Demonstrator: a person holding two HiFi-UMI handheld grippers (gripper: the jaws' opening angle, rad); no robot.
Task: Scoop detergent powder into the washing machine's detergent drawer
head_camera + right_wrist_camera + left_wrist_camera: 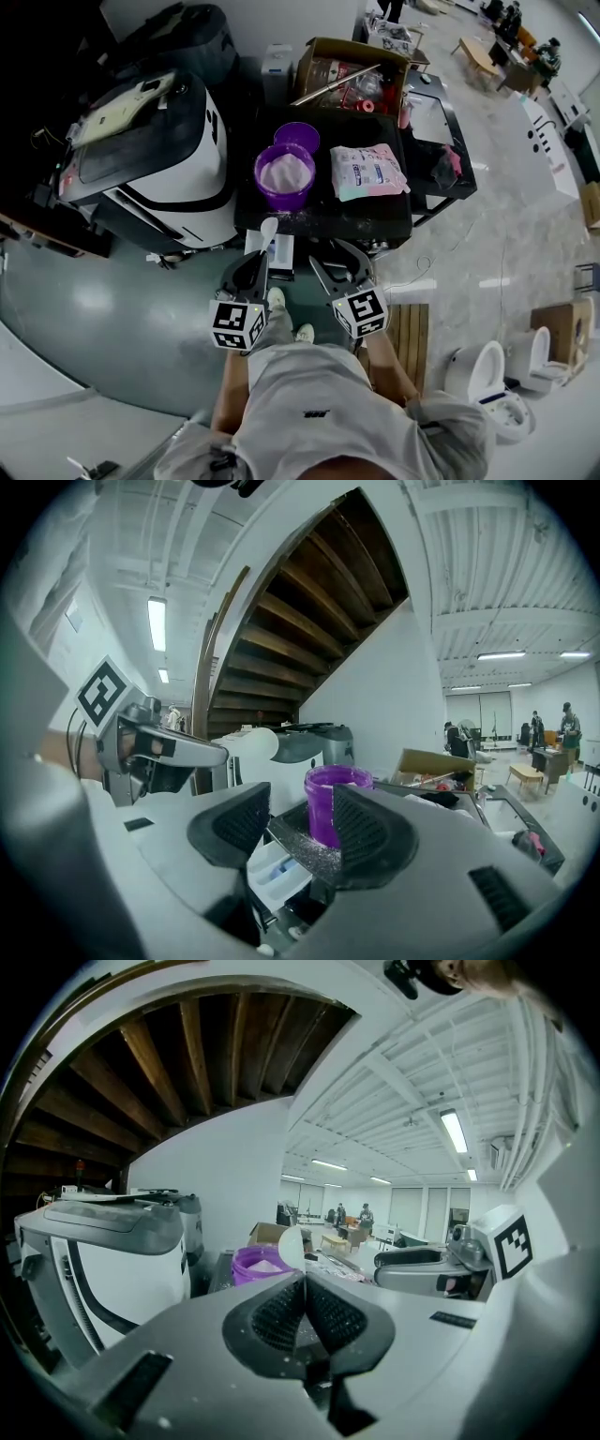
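Note:
A purple tub (284, 175) of white powder stands on the black table (375, 220), with its purple lid (297, 137) behind it. My left gripper (262, 258) is shut on a white spoon (268, 229), whose bowl hangs over the table's front edge, just above the white detergent drawer (281, 251). In the left gripper view the spoon (292, 1246) rises from the shut jaws (305, 1286) in front of the tub (258, 1264). My right gripper (337, 264) is open and empty beside it. The right gripper (302, 823) frames the tub (328, 799) and the drawer (275, 870).
The white and black washing machine (150, 159) stands left of the table. A detergent bag (368, 172) lies right of the tub. A cardboard box (352, 75) of odds and ends is at the back. Spilled powder dusts the table edge (305, 850).

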